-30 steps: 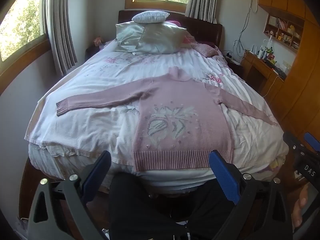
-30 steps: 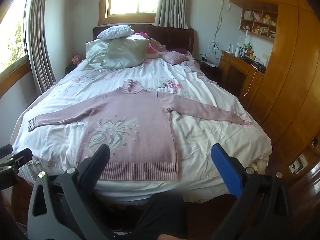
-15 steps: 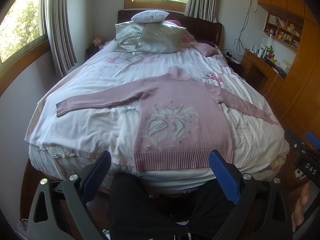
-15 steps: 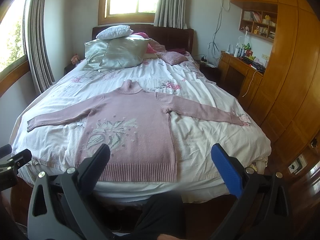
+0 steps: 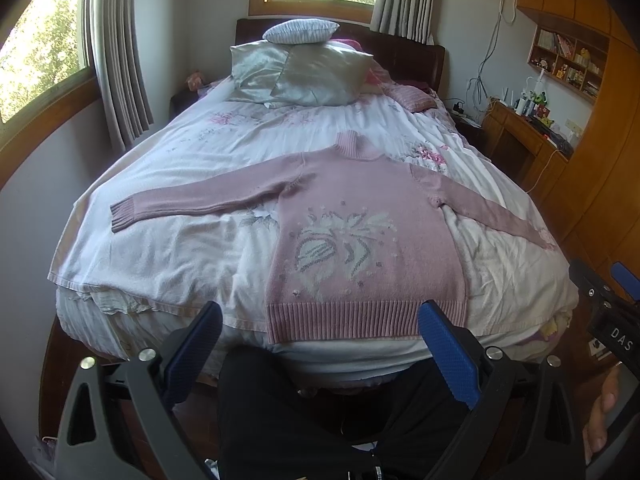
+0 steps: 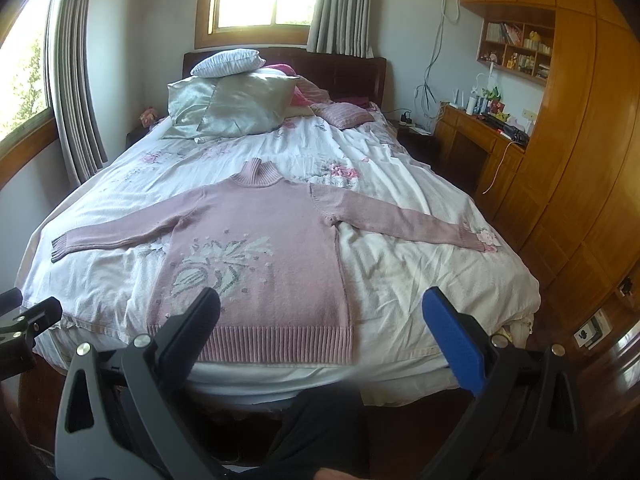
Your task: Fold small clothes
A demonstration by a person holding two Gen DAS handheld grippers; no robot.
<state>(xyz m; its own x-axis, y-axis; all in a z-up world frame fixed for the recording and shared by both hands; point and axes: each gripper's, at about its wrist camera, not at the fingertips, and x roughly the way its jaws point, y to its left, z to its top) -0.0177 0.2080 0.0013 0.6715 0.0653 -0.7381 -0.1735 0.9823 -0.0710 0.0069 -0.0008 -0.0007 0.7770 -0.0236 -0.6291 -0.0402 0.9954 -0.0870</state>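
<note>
Little has shifted over the past second: both tongs are kept at the foot of the bed (image 6: 400, 208), only slightly nudged. A pink sweater (image 5: 360, 240) is seen spread flat on the white floral bedspread directly ahead of the left tongs (image 5: 320, 344), its ribbed hem lying between their tips, sleeves stretched out to either side. From the right tongs (image 6: 320, 328) the sweater is seen ahead and to the left. Both tongs are held wide open, nothing gripped. Silvery pillows (image 6: 236, 108) are piled far beyond, against the headboard.
</note>
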